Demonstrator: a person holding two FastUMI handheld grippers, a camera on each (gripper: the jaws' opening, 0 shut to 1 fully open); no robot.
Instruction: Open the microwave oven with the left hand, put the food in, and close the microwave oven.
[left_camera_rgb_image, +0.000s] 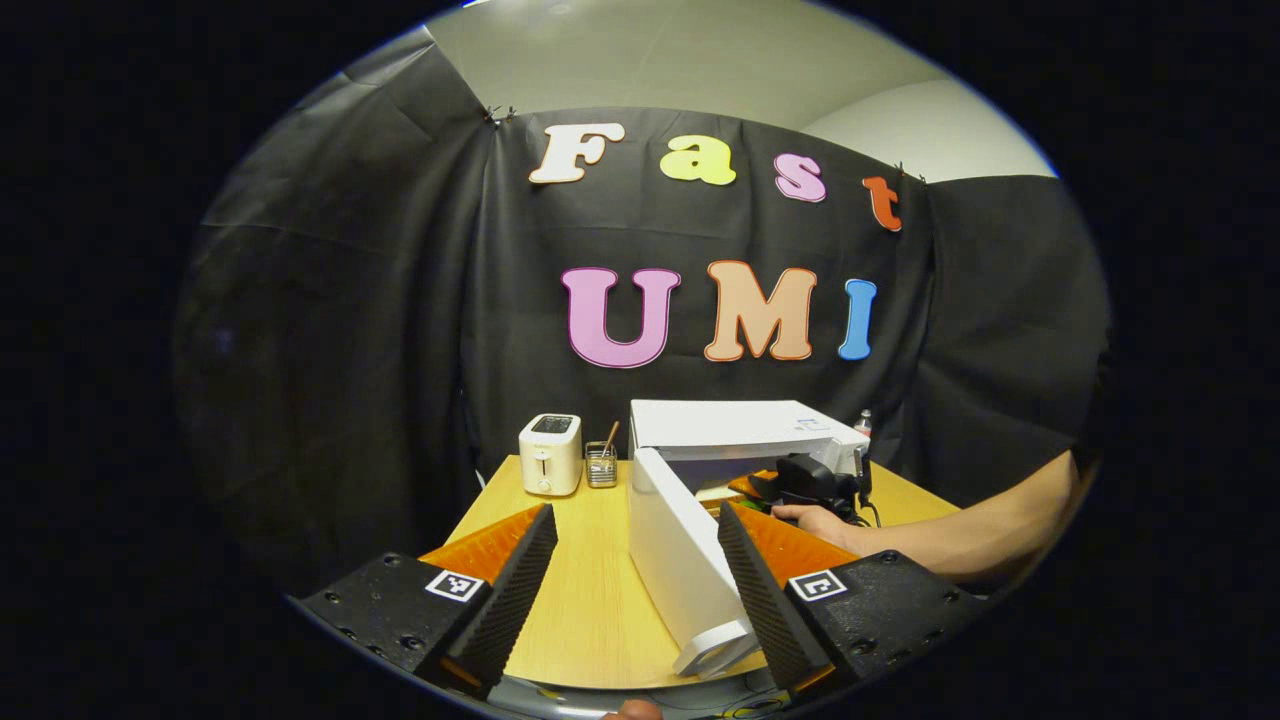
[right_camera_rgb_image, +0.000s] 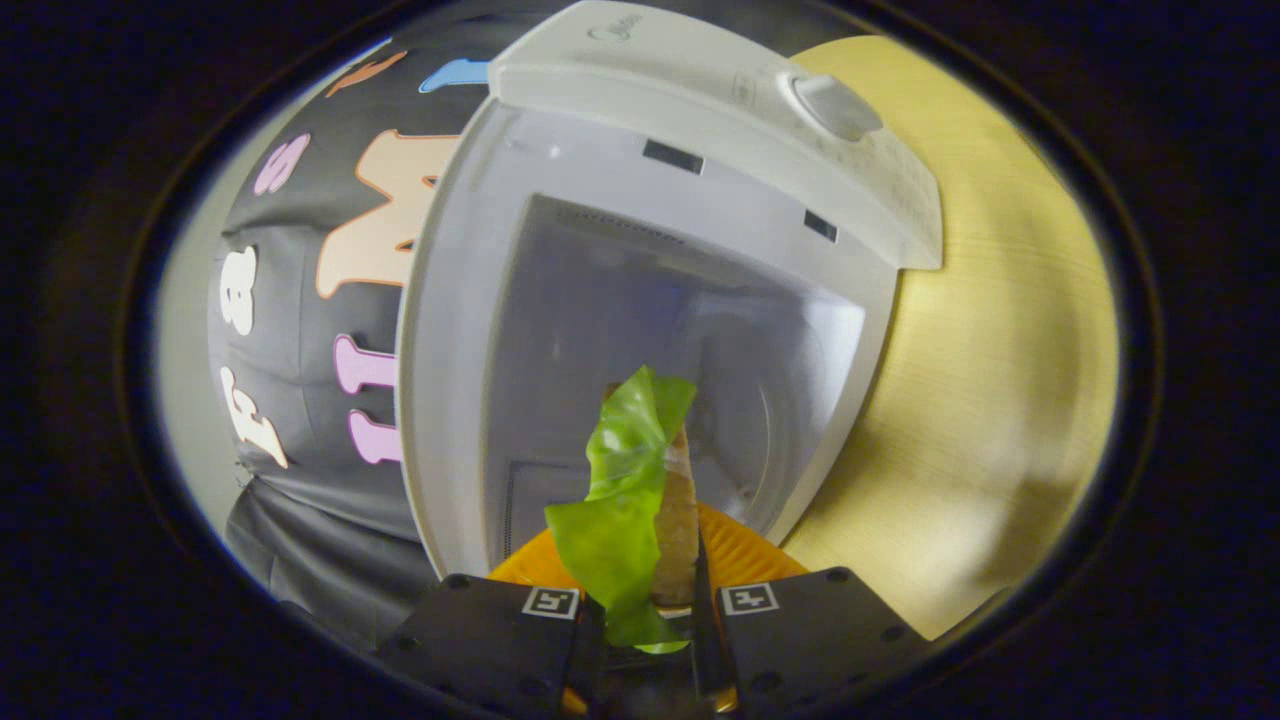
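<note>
In the left gripper view the white microwave (left_camera_rgb_image: 740, 432) stands at the back of the wooden table (left_camera_rgb_image: 590, 600), its door (left_camera_rgb_image: 685, 560) swung wide open toward me. My left gripper (left_camera_rgb_image: 635, 600) is open, and the door's free edge lies low between its fingers, close to the right one. Farther off, a hand (left_camera_rgb_image: 815, 520) holds my right gripper (left_camera_rgb_image: 808, 480) at the oven's mouth. In the right gripper view the right gripper (right_camera_rgb_image: 645, 625) is shut on the food (right_camera_rgb_image: 630, 510), a slice of bread with a green lettuce leaf, held just in front of the open cavity (right_camera_rgb_image: 650, 320).
A white toaster (left_camera_rgb_image: 550, 455) and a small cup of utensils (left_camera_rgb_image: 601, 465) stand at the table's far left. A small bottle (left_camera_rgb_image: 864, 420) is behind the microwave. A forearm (left_camera_rgb_image: 980, 525) reaches in from the right. The microwave's knob (right_camera_rgb_image: 835, 105) faces the right gripper view.
</note>
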